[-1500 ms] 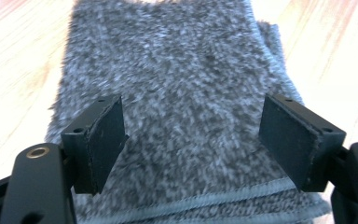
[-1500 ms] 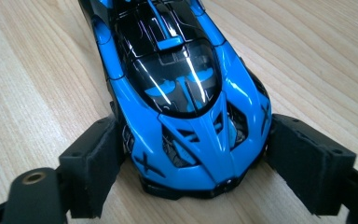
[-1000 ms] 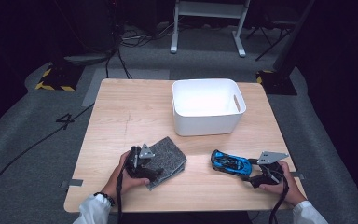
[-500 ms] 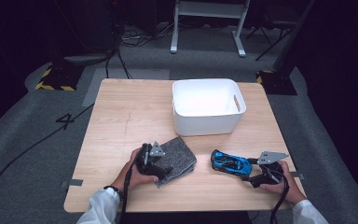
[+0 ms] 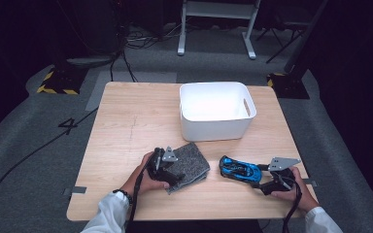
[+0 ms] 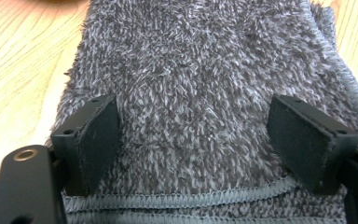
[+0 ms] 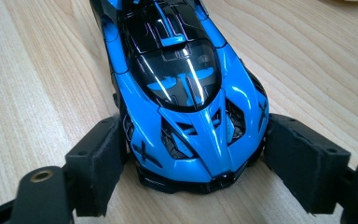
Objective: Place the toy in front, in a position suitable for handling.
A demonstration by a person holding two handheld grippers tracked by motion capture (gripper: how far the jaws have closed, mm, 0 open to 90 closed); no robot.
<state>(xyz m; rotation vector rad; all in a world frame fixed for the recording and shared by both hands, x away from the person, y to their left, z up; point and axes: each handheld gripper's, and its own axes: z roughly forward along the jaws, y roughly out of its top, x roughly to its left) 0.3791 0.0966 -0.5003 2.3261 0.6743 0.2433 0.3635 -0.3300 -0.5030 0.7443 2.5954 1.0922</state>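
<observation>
Left gripper (image 6: 193,140): your jaws stand spread over the grey cloth (image 6: 205,70), pads apart, gripping nothing.
Right gripper (image 7: 193,154): your pads flank the blue toy car (image 7: 186,88) at one end; contact looks likely, but I cannot tell for sure.
Cloth: near table (image 5: 126,121) edge, left of car.
White bin (image 5: 216,109): beyond both, well apart.
</observation>
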